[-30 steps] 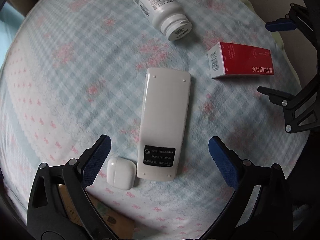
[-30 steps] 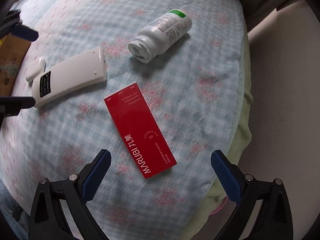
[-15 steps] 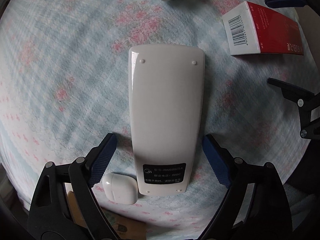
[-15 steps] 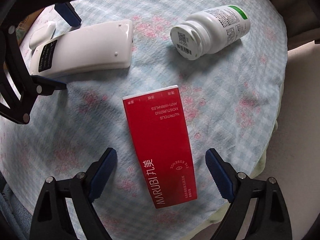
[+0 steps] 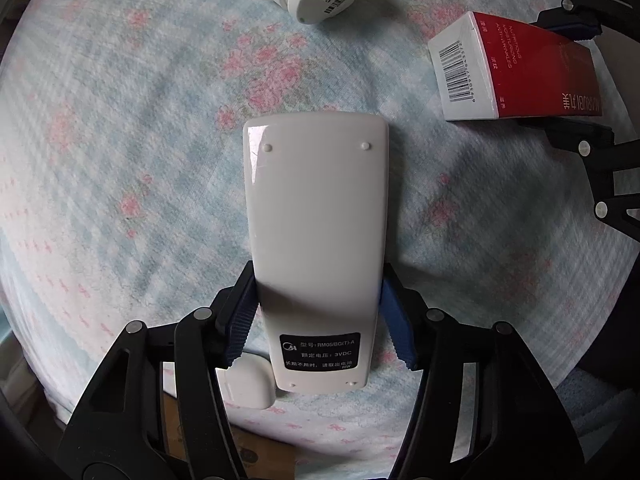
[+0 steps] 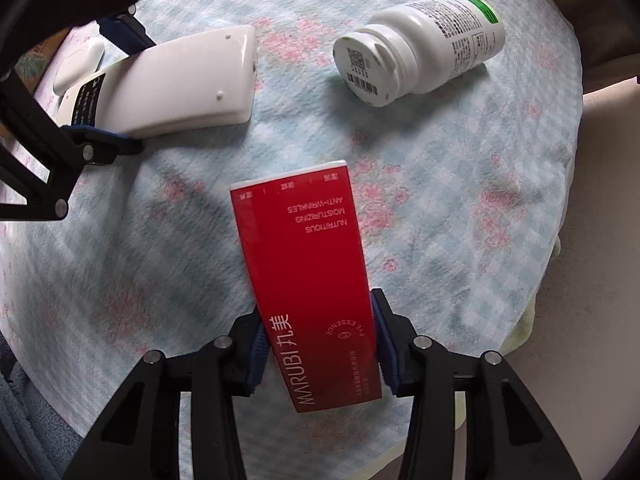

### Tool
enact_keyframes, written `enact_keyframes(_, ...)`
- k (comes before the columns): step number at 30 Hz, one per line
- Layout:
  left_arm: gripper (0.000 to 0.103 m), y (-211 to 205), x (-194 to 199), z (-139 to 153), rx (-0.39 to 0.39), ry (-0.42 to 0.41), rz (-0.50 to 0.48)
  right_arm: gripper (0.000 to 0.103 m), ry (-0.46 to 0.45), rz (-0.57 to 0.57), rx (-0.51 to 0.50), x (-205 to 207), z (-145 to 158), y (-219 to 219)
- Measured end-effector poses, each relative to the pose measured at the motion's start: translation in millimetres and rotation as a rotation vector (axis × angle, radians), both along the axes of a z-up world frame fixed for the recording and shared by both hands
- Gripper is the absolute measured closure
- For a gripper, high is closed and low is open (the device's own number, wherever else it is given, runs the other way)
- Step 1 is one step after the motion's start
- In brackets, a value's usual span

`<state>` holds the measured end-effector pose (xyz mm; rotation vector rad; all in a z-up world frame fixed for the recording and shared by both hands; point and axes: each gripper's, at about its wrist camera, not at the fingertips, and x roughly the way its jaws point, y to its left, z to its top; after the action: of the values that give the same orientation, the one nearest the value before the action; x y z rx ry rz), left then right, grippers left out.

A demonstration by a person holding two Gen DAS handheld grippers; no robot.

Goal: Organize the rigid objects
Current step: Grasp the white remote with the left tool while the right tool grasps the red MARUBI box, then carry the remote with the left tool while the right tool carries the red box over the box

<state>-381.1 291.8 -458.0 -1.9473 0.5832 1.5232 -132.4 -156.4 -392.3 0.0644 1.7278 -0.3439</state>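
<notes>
Two grippers, both clamped on something. Left gripper (image 5: 318, 320) has just been closing, and its blue-padded fingers (image 5: 240, 326) now press both long edges of the white remote (image 5: 316, 232) near its labelled end. Remote lies face down on the checked floral cloth (image 5: 120, 140), black label toward the camera, two small bumps at the far end. Small white earbud case (image 5: 248, 384) sits just beside the remote's near-left corner, partly behind the left finger; touching or not, can't tell.

Right gripper (image 6: 320, 350) has also just been closing, and its fingers (image 6: 256, 350) pinch the red carton (image 6: 308, 272) across its width at the near end, where the white brand lettering runs lengthwise. Carton's far end points toward the white pill bottle (image 6: 420, 46). Whether the carton is off the cloth, can't tell.

Bottle lies on its side, green band at the far end, cap with barcode sticker facing the camera, well apart from the carton and from the remote.

Cross-check: the right wrist view shows the left gripper at upper left with its pads either side of the remote; the left wrist view shows the right gripper at the right edge with pads either side of the carton, barcoded white end panel facing left.

Cardboard (image 5: 248, 452) shows below the cloth edge in the left view.
</notes>
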Motion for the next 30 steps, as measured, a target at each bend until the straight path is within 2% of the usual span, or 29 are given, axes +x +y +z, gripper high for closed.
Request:
enact_keyframes(11,0.049,-12,-6,21,0.044,0.003,0.085,0.064,-0.048,-0.051,0.012,-14,20,3)
enact_keyframes(18,0.049,-24,-6,44,0.076,0.013,0.148,0.065,-0.091,-0.145,0.032,-32,40,3)
enact_keyframes(24,0.049,-44,-4,72,0.113,0.025,0.23,0.065,-0.136,-0.24,0.054,-50,67,5)
enact_keyframes(30,0.049,-75,1,112,0.156,0.059,0.33,0.065,-0.172,-0.301,0.039,-63,106,14)
